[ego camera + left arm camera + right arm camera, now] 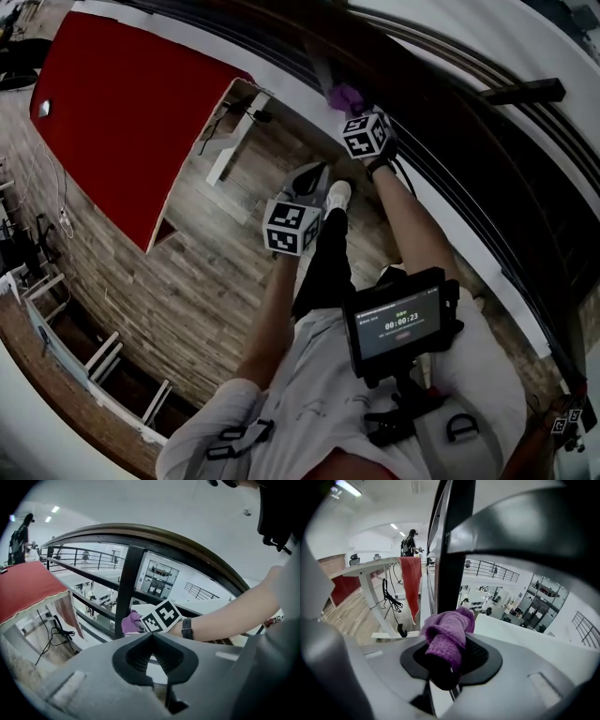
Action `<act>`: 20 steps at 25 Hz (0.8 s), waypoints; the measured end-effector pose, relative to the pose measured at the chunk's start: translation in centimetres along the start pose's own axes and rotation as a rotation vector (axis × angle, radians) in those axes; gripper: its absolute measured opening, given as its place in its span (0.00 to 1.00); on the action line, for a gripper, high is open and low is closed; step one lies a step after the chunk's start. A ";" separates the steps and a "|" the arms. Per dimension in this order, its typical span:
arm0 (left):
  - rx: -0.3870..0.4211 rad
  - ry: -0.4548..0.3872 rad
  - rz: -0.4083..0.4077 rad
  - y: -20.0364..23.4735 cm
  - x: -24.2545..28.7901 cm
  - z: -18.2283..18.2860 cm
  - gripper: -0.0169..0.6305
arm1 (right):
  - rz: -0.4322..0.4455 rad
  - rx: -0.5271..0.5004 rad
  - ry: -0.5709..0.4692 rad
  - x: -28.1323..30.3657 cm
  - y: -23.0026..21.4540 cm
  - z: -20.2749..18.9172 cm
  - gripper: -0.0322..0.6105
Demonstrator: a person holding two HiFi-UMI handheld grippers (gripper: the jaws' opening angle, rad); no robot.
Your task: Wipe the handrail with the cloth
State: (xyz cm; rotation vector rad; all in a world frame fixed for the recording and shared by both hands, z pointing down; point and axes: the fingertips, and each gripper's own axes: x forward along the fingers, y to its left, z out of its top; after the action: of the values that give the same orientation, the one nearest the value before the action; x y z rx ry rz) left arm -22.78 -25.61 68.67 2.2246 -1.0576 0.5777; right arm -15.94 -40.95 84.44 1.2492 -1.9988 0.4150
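- Nearest me, the chest screen (401, 323) shows a running timer.
- The red table (122, 112) sits far left, out of play.
- My left gripper (150, 649) hangs low, jaws together on nothing.
- My right gripper (450, 663) clamps the purple cloth (447, 632) just beside a black post (452, 550), below the handrail (187, 545).
- I judge the wipe not yet on the rail. Next the cloth must go up onto the rail top, then be pressed along it.

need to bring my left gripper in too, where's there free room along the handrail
The handrail is bare on both sides of the black post: leftward along the curve, and rightward above the forearm. It is crowded low at the post, where the right gripper holds the purple cloth.
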 end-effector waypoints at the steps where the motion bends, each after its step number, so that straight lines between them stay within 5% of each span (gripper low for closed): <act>1: 0.001 0.002 0.005 0.7 -0.2 -0.4 0.03 | 0.000 -0.014 0.024 1.0 0.3 -0.3 0.21; 6: 0.062 0.029 0.007 1.3 -0.2 -1.5 0.03 | -0.006 -0.082 0.123 2.0 0.7 -3.9 0.21; 12: 0.071 0.077 -0.039 -3.8 0.6 -1.9 0.03 | -0.022 0.086 0.061 -2.7 -2.5 -6.3 0.21; 20: 0.087 0.089 -0.091 -4.4 1.8 -3.2 0.03 | -0.003 0.138 0.042 -3.2 -2.1 -8.0 0.21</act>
State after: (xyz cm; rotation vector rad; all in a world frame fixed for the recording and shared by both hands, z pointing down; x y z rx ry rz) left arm -18.56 -22.22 70.61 2.2863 -0.8978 0.6881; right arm -9.99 -35.02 87.34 1.3161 -1.9602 0.5812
